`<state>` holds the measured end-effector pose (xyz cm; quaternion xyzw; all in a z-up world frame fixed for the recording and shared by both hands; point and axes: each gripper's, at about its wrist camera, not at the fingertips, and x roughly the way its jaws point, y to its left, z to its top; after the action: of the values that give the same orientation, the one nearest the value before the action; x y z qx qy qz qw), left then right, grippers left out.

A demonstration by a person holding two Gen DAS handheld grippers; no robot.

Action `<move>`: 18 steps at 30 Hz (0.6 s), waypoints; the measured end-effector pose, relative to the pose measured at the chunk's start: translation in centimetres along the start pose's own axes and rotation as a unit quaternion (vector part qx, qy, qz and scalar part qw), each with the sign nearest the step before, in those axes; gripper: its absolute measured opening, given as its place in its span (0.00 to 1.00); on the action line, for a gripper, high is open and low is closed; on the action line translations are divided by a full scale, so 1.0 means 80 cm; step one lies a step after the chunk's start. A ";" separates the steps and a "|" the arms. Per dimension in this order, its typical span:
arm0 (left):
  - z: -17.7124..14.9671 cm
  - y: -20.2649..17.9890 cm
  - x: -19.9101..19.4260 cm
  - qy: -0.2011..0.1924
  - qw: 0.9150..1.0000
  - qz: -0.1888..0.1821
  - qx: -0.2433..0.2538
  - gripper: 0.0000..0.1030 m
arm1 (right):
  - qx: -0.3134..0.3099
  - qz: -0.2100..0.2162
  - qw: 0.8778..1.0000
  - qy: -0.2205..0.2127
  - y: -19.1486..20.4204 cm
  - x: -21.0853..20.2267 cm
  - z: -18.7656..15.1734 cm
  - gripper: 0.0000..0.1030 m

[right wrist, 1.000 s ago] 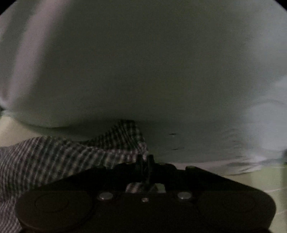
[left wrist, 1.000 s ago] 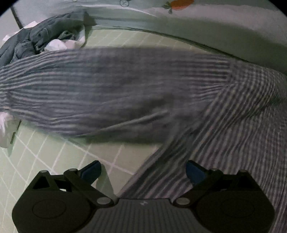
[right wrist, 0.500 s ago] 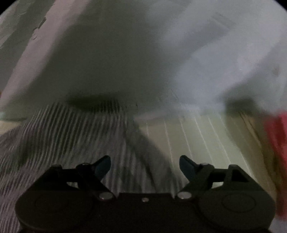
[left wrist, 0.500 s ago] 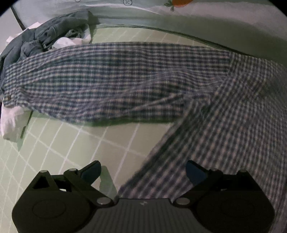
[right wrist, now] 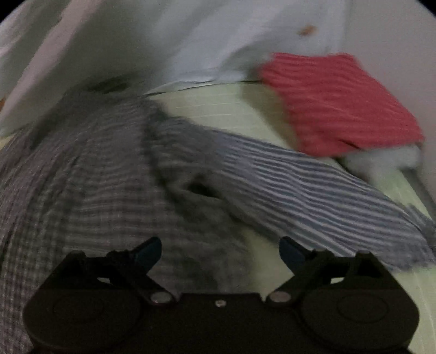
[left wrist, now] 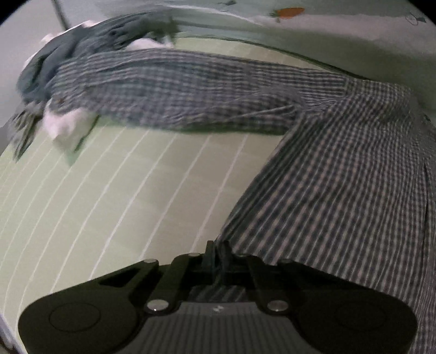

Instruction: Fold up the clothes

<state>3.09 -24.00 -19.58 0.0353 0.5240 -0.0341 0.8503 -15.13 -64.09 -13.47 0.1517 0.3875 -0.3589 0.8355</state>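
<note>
The checked shirt (left wrist: 340,177) lay spread on the green sheet (left wrist: 122,190), one sleeve (left wrist: 177,89) stretched out sideways; the left gripper (left wrist: 216,256) had pinched shut on its side edge, so a clean fold probably meant carrying that edge across low and taut; it pointed steeply down; the right gripper (right wrist: 220,250) angled down over the shirt, jaws opening, nothing clamped.

Pale green sheet (left wrist: 141,190) with white lines covers the bed. Light quilt (left wrist: 340,40) with a carrot print (left wrist: 288,12) bunches along its far edge. Plain pale wall (right wrist: 395,32) behind.
</note>
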 end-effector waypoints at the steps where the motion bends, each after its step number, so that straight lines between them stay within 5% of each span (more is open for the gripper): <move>1: -0.006 0.003 -0.004 0.001 1.000 0.006 -0.002 0.02 | 0.011 -0.006 1.000 -0.003 -0.015 -0.004 -0.005 0.91; 7: -0.053 0.014 -0.029 -0.001 0.999 0.042 -0.007 0.01 | 0.080 -0.052 0.995 -0.034 -0.104 -0.010 -0.032 0.92; 12: -0.089 0.023 -0.079 -0.027 0.999 0.007 -0.047 0.06 | 0.182 -0.113 0.975 -0.064 -0.220 -0.007 -0.032 0.95; 14: -0.096 0.013 -0.106 -0.044 0.998 -0.001 -0.043 0.18 | 0.188 -0.140 0.969 -0.074 -0.261 0.000 -0.025 0.96; 18: -0.103 -0.021 -0.151 -0.075 0.997 -0.007 -0.019 0.21 | 0.155 -0.140 0.977 -0.053 -0.334 0.030 -0.007 0.95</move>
<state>-9.84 -24.62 -12.52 0.0129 0.4591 -0.0321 0.8877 -33.56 -83.53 -15.00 0.2047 0.3000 -0.5354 0.7625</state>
